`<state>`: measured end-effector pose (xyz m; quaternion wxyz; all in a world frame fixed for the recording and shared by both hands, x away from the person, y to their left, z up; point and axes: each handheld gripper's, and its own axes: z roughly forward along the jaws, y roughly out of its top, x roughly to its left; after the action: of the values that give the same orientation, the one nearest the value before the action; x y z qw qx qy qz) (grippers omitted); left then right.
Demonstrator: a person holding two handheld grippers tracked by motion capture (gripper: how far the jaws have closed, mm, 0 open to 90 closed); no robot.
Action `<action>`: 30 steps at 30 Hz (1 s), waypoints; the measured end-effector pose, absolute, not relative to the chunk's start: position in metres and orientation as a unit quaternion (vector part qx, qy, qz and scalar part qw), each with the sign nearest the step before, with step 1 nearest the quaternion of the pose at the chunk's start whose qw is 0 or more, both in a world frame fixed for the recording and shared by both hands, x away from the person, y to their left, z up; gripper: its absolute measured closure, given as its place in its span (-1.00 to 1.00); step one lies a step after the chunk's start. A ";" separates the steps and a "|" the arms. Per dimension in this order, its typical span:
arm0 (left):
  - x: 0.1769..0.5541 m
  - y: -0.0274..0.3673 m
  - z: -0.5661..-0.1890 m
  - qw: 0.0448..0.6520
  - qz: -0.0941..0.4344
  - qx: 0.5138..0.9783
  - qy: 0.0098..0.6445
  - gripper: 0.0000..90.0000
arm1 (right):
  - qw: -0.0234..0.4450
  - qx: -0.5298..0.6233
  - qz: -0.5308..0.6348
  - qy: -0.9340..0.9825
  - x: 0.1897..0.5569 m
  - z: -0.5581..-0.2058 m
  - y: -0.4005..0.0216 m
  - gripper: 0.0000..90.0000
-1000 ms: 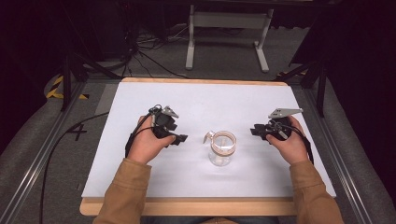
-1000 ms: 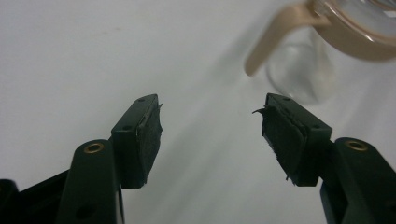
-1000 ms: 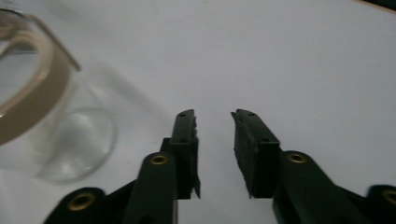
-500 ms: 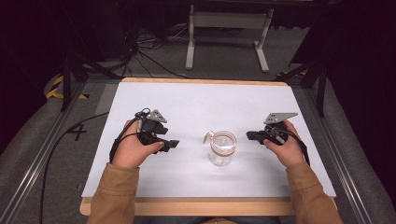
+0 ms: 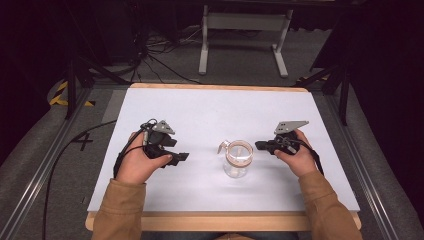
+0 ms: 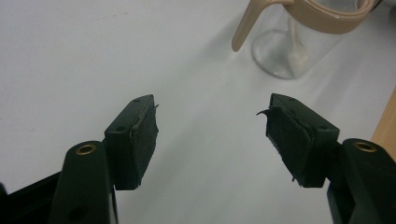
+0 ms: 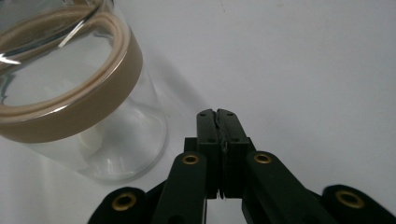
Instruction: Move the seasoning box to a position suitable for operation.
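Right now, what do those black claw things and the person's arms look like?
Each gripper, left gripper and right gripper, is black with two jaws, brass-coloured rivets, a grey three-cornered plate on top and a black cable. The sleeves are tan-brown.

Clear glass jar (image 5: 238, 159) with tan rim (upright) on white table (image 5: 210, 110), between left tongs (image 5: 180, 157) and right tongs (image 5: 260, 145)

**What We Can't See Well**

In the left gripper view, the top edge cuts off the glass jar (image 6: 292, 44), so its rim is mostly gone. In the right gripper view, the jar (image 7: 79, 107) runs off the left and top edges. From the high view, the small tan thing inside the jar (image 5: 238, 159) is too little to tell. The person's sleeves (image 5: 120, 212) are cut off at the bottom edge. The far floor is too dark to make out.
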<state>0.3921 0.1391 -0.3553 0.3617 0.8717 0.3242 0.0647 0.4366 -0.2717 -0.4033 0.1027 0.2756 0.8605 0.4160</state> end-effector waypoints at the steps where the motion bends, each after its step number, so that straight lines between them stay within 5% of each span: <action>1: 0.391 0.140 -0.356 0.361 0.066 0.872 0.324 -0.24 | 0.101 0.275 0.415 0.861 0.437 -0.404 -0.270 1.00; 30: 0.396 0.135 -0.357 0.360 0.061 0.875 0.317 -0.23 | 0.079 0.232 0.404 0.881 0.429 -0.412 -0.248 1.00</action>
<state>0.3962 0.1352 -0.3569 0.3595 0.8755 0.3171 0.0611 0.4288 -0.2477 -0.4115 0.0790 0.2322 0.8812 0.4041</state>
